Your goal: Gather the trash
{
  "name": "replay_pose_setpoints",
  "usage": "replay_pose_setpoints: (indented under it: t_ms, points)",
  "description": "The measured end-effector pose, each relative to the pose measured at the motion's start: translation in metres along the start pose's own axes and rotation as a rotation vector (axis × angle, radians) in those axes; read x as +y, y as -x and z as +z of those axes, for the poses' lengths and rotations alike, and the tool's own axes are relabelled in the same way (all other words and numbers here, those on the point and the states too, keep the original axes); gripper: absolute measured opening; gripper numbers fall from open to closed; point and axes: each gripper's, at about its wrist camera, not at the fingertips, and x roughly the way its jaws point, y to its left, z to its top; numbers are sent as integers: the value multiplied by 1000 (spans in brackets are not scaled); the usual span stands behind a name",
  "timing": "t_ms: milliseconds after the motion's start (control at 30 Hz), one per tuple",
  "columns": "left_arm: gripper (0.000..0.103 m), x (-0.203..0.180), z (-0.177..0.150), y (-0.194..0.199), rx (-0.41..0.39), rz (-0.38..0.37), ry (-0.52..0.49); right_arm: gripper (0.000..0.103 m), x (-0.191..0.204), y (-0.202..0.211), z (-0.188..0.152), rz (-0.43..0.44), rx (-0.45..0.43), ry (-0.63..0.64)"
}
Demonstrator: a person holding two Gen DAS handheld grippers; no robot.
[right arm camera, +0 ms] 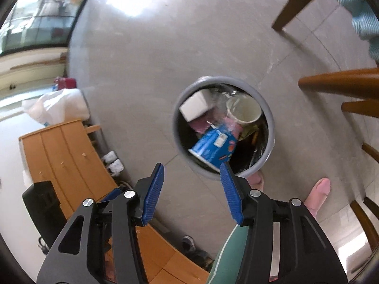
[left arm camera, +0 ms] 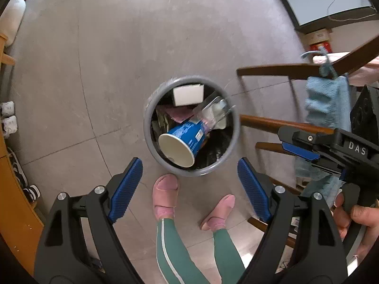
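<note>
both grippers, left and right, hang with fingers spread and empty above the grey bin, where a blue cup lies tilted among what looks like packaging; bare grey floor left, chair legs close right.

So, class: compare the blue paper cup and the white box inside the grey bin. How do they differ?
The blue paper cup is round and tapered; the white box is flat-sided with square corners. The cup is blue with printing and a white inside; the box is plain white. The cup lies tipped on its side near the bin's front; the box sits toward the far side. Both rest among the rubbish inside the bin.
</note>
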Motion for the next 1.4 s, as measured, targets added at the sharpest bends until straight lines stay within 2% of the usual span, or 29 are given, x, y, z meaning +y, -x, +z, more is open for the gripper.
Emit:
replay_pose_setpoints:
  t_ms: [167, 300, 400, 500, 667, 833, 867, 1033, 1100, 1200, 1333, 1400]
  points:
    - [80, -17, -7, 76, -84, 24, -31, 51, 49, 70, -25, 65, -54, 80]
    - [80, -37, -12, 147, -153, 51, -61, 51, 87, 149, -46, 149, -121, 175]
    - [80, -62, -10, 201, -215, 74, -120, 51, 99, 218, -59, 208, -215, 223]
    - [80, -108, -10, 255, -314, 102, -230, 51, 89, 291, -76, 246, -339, 231]
    - [86, -220, -24, 320, -493, 101, -465, 52, 29, 391, -117, 255, -533, 164]
    - [86, -343, -54, 342, -574, -12, -650, 53, -73, 468, -173, 216, -704, 22]
    - [86, -378, -64, 343, -581, -50, -710, 54, -92, 479, -185, 206, -734, -10]
    - [93, -492, -117, 330, -566, -174, -914, 54, -201, 535, -257, 138, -891, -200]
    - [96, -526, -139, 321, -552, -198, -983, 55, -230, 550, -283, 87, -935, -259]
    - [96, -574, -172, 301, -508, -234, -1065, 61, -263, 564, -322, 8, -989, -333]
    - [96, -620, -211, 275, -460, -291, -1150, 62, -299, 578, -359, -64, -1025, -414]
    - [96, -643, -232, 265, -444, -300, -1201, 69, -312, 583, -373, -126, -1038, -453]
